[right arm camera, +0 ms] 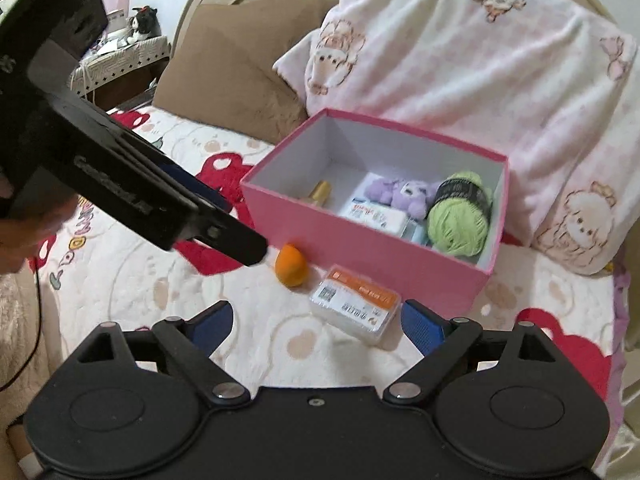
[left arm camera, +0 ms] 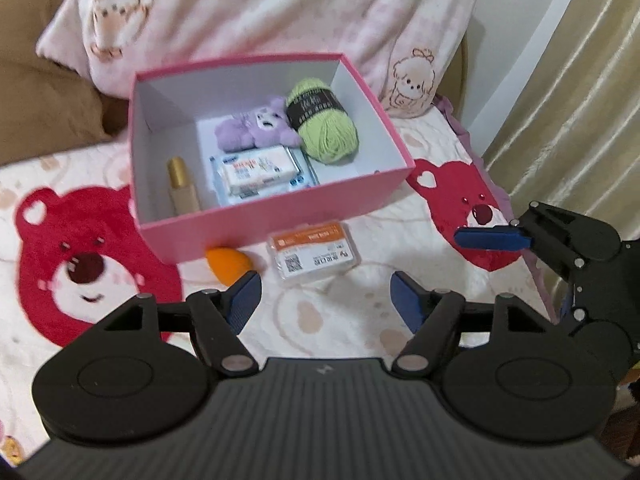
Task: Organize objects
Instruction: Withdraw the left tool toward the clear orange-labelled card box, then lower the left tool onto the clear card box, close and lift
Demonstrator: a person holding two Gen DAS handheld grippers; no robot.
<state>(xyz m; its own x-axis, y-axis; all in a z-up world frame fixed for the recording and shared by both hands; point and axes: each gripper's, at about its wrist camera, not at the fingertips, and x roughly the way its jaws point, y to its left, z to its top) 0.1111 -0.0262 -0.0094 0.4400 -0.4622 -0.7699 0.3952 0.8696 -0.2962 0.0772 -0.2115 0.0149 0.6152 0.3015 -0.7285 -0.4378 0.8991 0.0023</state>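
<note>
A pink box (left arm camera: pixel 256 222) (right arm camera: pixel 360 236) stands open on the bed. Inside lie a green yarn ball (left arm camera: pixel 326 128) (right arm camera: pixel 460 216), a purple plush bear (left arm camera: pixel 256 128) (right arm camera: pixel 404 196), a white packet (left arm camera: pixel 260 170) (right arm camera: pixel 376 216) and a gold-capped bottle (left arm camera: pixel 182 186) (right arm camera: pixel 320 194). In front of the box lie an orange egg-shaped sponge (left arm camera: pixel 228 266) (right arm camera: pixel 290 266) and a clear orange-labelled case (left arm camera: pixel 314 254) (right arm camera: pixel 354 306). My left gripper (left arm camera: pixel 324 300) is open and empty, just short of the case. My right gripper (right arm camera: pixel 316 326) is open and empty, near the case.
The bed has a white blanket with red bears (left arm camera: pixel 72 264) (right arm camera: pixel 132 280). A pink-white pillow (left arm camera: pixel 256 12) (right arm camera: pixel 480 60) and a brown cushion (right arm camera: pixel 236 76) lie behind the box. A curtain (left arm camera: pixel 580 92) hangs at the right. The right gripper's blue finger (left arm camera: pixel 492 238) shows at the right.
</note>
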